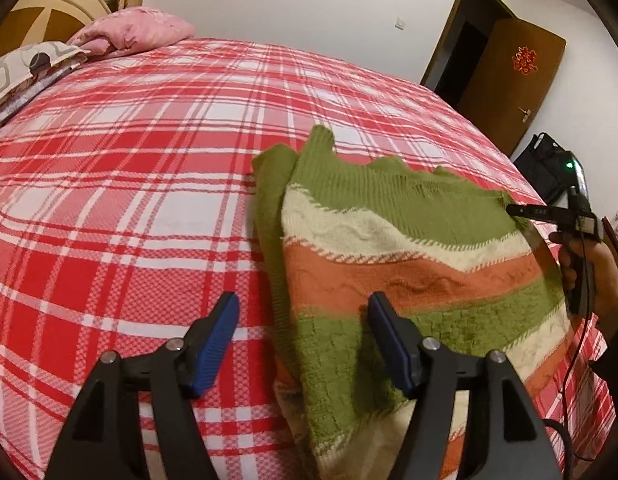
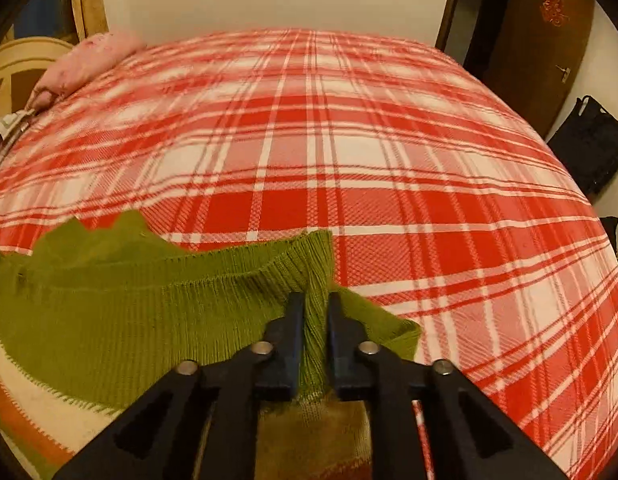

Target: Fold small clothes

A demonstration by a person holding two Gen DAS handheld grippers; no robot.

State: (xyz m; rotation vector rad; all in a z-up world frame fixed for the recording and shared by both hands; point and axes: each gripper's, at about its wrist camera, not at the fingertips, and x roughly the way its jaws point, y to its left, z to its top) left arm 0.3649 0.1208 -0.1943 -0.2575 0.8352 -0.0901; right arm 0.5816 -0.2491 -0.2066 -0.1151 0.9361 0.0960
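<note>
The left gripper (image 1: 303,312) hangs over the near part of a bed with its two blue-padded fingers (image 1: 217,340) spread wide and nothing pinched between them. The left edge of a striped sweater (image 1: 409,248) lies in the gap below the fingers, and the right-hand finger stands over a green stripe while the left-hand one stands over the bare red and white checked blanket (image 1: 129,184). The sweater lies flat on the blanket, ahead of this gripper and to its right, with bands of green, cream and orange running across it and its green ribbed hem at the far end. The right gripper (image 2: 313,312) stands at a narrow gap, with a raised ridge of that green ribbed hem (image 2: 315,332) running up between its black fingers (image 2: 295,320); the pads sit close against the knit on both sides, so it holds the hem at the sweater's right corner. From the left wrist view this same gripper (image 1: 521,210) shows at the sweater's far right edge, with the person's hand (image 1: 589,264) wrapped around its handle. Well beyond both grippers, at the far left of the bed, a pink pillow (image 1: 137,28) rests beside a patterned one (image 1: 25,64). Off to the far right, a brown door (image 1: 509,76) stands open.
</note>
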